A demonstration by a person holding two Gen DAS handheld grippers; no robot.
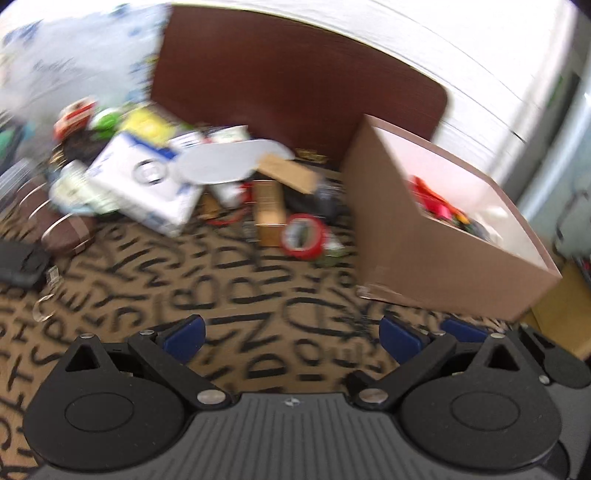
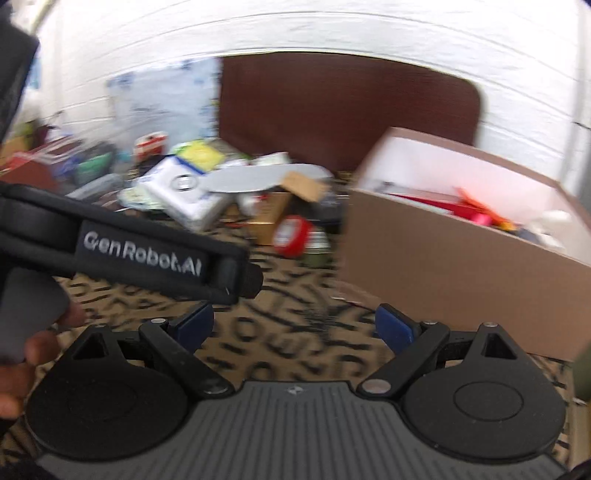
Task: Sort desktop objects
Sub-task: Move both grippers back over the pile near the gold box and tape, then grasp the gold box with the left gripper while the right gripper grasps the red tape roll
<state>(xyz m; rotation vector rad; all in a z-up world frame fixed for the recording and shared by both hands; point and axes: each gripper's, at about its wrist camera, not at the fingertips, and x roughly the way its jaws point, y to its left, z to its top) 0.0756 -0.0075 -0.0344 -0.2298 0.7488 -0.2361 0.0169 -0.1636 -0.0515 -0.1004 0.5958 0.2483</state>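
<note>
Both pictures are blurry, so small things are hard to make out.

The left tongs are spread wide with nothing between the blue pads. They hang over the bench, which has a tan cloth with big black letters on it.

The right tongs are spread wide too and pinch nothing. Just to their left is the black body of the other tool, marked "GenRobot.AI", with a hand gripping it at the left edge of the view.

Ahead of both tongs and a bit to the left lies a messy pile of things. In it there is a white box with blue print, a flat grey oval piece resting on top of the pile, a small tan carton, and a round red thing near the front of the heap. A yellow-green packet sits farther back.

Ahead to the right stands an open cardboard box, close beside the pile. Red, orange and white things already lie inside it.

Behind everything is a dark brown board against a white wall.
</note>
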